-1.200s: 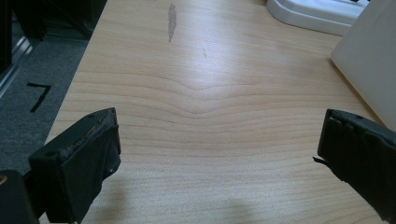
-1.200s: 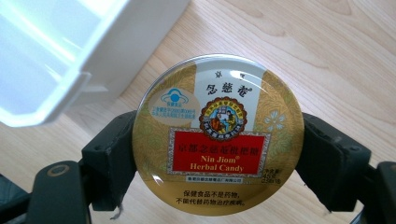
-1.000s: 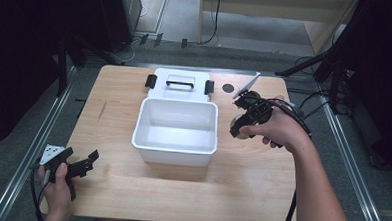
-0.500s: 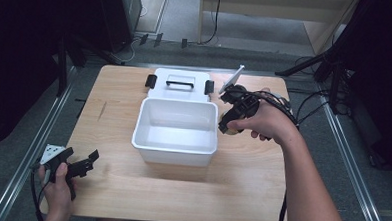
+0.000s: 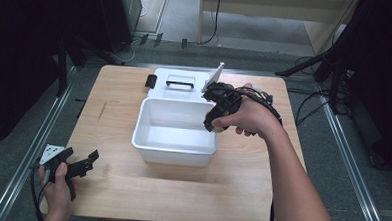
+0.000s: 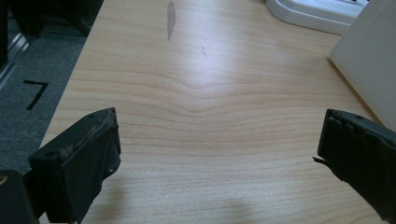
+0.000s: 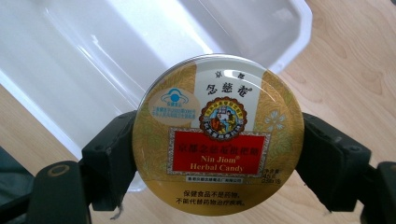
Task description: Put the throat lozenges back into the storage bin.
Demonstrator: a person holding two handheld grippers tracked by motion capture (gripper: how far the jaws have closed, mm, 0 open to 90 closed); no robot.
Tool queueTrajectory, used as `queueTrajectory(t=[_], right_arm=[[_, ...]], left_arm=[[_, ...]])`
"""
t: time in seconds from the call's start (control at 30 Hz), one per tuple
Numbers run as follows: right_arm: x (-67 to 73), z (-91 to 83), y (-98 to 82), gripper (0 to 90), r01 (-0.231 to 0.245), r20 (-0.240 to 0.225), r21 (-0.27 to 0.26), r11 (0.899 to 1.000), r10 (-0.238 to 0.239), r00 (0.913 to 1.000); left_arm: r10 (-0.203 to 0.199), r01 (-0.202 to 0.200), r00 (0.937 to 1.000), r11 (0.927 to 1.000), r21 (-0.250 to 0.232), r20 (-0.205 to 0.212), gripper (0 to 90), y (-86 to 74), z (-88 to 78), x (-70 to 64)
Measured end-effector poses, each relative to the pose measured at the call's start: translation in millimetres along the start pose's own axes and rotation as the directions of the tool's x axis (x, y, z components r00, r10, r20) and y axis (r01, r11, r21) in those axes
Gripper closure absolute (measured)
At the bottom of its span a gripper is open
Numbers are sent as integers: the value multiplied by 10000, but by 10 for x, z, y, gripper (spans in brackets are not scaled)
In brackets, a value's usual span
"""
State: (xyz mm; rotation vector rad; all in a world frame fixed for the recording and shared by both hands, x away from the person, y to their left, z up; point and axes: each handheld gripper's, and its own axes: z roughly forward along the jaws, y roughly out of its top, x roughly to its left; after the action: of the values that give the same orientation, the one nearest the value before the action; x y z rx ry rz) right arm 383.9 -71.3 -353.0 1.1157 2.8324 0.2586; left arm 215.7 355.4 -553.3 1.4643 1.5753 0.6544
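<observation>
while the left gripper (image 5: 79, 165) idles wide open at the table's (image 5: 260, 193) seven o'clock, the right gripper (image 7: 217, 154) clamps a round candy tin (image 7: 217, 135) by its rim over the white bin's (image 5: 147, 148) three o'clock edge, seemingly to drop it inside.

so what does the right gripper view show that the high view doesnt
Right gripper view: the tongs are shut on a round herbal candy tin, gold with a red label, held above the white bin.

High view: the whole wooden table, the white lid lying behind the bin with its black handle, and the left tongs open near the table's front left corner, holding nothing.

Both: the open white bin, which looks empty, the wooden tabletop, and the right tongs at the bin's right rim.
</observation>
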Motion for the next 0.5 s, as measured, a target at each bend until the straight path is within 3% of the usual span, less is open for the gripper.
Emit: queueTrajectory(t=[0.13,0.37,0.43,0.5], right_arm=[[59,35,82,208,276,6,-54,9996,-276,9996],[180,135,197,208,1169,281,-110,9931,-1165,9928],[219,181,223,208,1744,295,-163,9845,-1739,9843],[231,195,230,208,1859,307,-154,9825,-1854,9822]], left_arm=[[0,0,10000,10000,20,-2,0,1,1,1],[-6,6,10000,10000,44,13,0,2,-1,3],[-6,6,10000,10000,49,12,0,2,0,4],[-26,26,10000,10000,36,27,0,2,1,4]])
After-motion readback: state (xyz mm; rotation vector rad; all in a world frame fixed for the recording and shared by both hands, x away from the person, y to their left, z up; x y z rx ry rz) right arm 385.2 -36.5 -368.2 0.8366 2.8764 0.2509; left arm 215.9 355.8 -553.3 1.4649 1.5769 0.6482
